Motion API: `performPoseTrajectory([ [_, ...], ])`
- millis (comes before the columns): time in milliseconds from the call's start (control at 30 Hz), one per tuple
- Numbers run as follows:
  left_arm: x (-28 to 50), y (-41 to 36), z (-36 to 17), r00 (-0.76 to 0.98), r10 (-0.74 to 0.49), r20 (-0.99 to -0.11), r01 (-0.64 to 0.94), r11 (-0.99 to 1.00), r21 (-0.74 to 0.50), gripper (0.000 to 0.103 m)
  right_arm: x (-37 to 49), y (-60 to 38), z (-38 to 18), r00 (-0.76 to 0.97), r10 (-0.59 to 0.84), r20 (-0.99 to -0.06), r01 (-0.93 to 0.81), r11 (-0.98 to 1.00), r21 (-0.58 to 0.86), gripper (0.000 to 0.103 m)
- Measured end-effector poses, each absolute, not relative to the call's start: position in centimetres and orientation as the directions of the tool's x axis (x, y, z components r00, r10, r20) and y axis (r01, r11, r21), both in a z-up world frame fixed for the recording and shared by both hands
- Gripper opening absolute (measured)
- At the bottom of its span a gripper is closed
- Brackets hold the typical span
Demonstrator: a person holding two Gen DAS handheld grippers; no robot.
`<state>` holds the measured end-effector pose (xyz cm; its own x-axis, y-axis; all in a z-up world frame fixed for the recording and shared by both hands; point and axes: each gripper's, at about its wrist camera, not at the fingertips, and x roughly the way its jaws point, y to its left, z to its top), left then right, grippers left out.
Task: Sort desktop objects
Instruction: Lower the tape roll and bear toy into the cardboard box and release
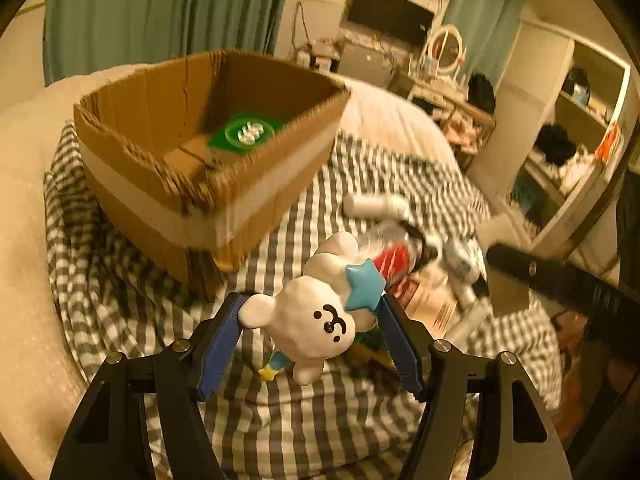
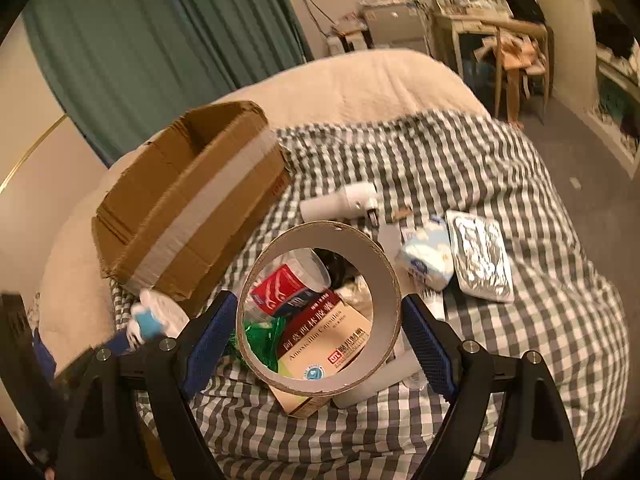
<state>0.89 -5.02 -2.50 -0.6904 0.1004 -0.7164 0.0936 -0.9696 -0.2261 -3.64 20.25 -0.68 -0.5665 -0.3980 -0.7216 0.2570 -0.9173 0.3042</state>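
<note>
Left wrist view: left gripper (image 1: 310, 320) jaws clamped on bear figurine (image 1: 316, 320), near cardboard box (image 1: 208, 216) | right gripper (image 2: 318, 320) jaws clamped on tape roll (image 2: 384, 276) above the bed | advice: clear the box rim, release low inside.

Bottle (image 1: 394, 254) behind bear figurine (image 1: 316, 320) blurred, perhaps plastic.

Left gripper (image 1: 310, 312), right gripper (image 2: 320, 316): black frames, blue ribbed pads, silver screws.

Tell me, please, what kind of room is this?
Most likely a bedroom: the objects lie on a bed with a checked blanket, and a round mirror on a dressing table and green curtains stand behind.
</note>
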Motion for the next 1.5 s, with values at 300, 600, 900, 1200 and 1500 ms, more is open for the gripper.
performPoseTrajectory([
  [300, 0.6, -6.8, 2.5, -0.792, 0.081, -0.605, 0.076, -0.97, -0.23, 0.07, -2.4, 19.0, 3.1, -0.613, -0.419, -0.67, 0.321, -0.907, 0.274, 0.083],
  [600, -4.0, -12.9, 7.3, -0.863, 0.031, -0.505, 0.15, -0.938, -0.313, 0.07, -4.8, 13.3, 8.6, -0.59, -0.529, -0.61, 0.436, -0.844, 0.311, 0.083],
  [900, -9.3, -21.6, 3.5, -0.827, -0.047, -0.561, 0.272, -0.905, -0.326, 0.07, -8.4, 3.9, 7.8, -0.453, -0.688, -0.567, 0.513, -0.721, 0.466, 0.083],
  [1200, -10.5, -23.1, 2.1, -0.805, -0.071, -0.589, 0.299, -0.906, -0.3, 0.095, -11.9, 2.1, 4.4, -0.429, -0.676, -0.599, 0.39, -0.737, 0.553, 0.103],
  [1500, -8.1, -20.9, 3.3, -0.816, -0.041, -0.577, 0.261, -0.916, -0.304, 0.097, -9.0, 9.3, 7.9, -0.554, -0.582, -0.595, 0.357, -0.812, 0.462, 0.103],
])
